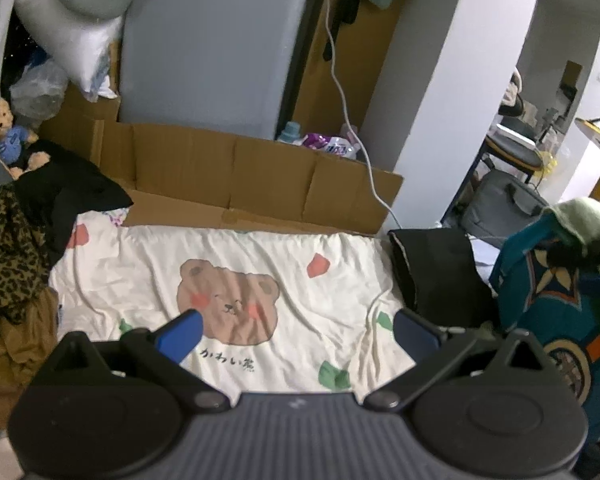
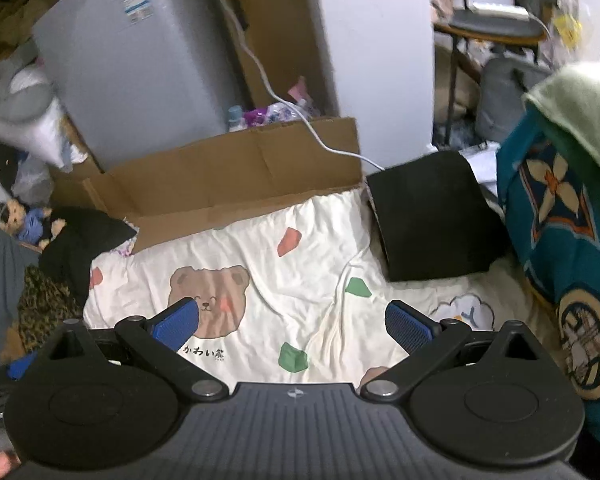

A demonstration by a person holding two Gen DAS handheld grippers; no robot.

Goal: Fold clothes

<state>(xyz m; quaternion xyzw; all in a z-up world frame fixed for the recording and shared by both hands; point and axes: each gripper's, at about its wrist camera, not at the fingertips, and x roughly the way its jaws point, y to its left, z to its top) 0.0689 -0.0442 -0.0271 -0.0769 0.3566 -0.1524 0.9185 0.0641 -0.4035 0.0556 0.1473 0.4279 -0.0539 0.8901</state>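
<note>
A cream bed sheet (image 1: 300, 264) with a brown bear print lies spread out flat, seen also in the right wrist view as the sheet (image 2: 300, 280). A folded black garment (image 1: 432, 272) rests on its right edge, the same black garment (image 2: 432, 224) lying ahead and right of my right gripper. My left gripper (image 1: 298, 336) hovers open over the bear print, holding nothing. Above the sheet's middle, my right gripper (image 2: 292, 324) is also open and holds nothing. A teal patterned garment (image 2: 560, 240) hangs at the right with a pale green cloth (image 2: 580, 112) draped on top.
Unfolded clothes are heaped at the left: leopard print (image 1: 8, 264), black cloth (image 1: 68, 196), mustard fabric (image 1: 16, 344). A flattened cardboard box (image 1: 240, 176) and a grey appliance (image 1: 212, 48) stand behind the sheet. A white cable (image 1: 352, 120) hangs down. A teddy bear (image 1: 8, 136) sits far left.
</note>
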